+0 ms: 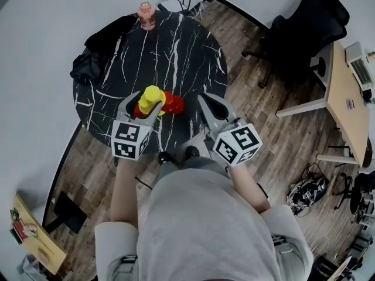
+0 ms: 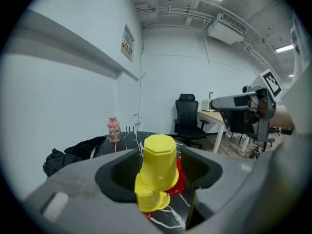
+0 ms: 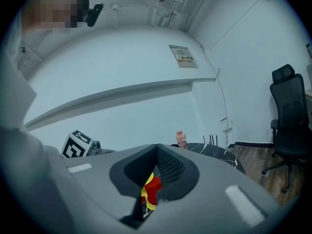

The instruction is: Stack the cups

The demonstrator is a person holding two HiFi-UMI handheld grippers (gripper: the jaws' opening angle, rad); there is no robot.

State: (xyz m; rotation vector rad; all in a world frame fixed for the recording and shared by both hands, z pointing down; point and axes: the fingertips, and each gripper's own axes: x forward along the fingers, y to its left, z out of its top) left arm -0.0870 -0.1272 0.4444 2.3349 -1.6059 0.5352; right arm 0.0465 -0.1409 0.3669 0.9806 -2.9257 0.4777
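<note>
On the black marble table point(image 1: 176, 45) stands a pile of cups. An upside-down yellow cup point(image 1: 151, 97) point(image 2: 158, 162) tops it and leans on a second yellow cup point(image 2: 148, 199). Red cups point(image 1: 173, 103) point(image 2: 179, 178) lie just behind and to the right. My left gripper point(image 1: 146, 103) point(image 2: 158, 165) is open, with one jaw on each side of the top yellow cup and a gap showing on both sides. My right gripper point(image 1: 205, 100) point(image 3: 157, 149) is shut and empty, right of the red cups. A sliver of the red cups point(image 3: 153, 185) shows below its jaws.
A pink bottle point(image 1: 146, 15) stands at the table's far edge, with a black garment point(image 1: 99, 45) draped over the far left rim. A black office chair point(image 1: 304, 28) and a wooden desk point(image 1: 345, 92) stand to the right on the wood floor.
</note>
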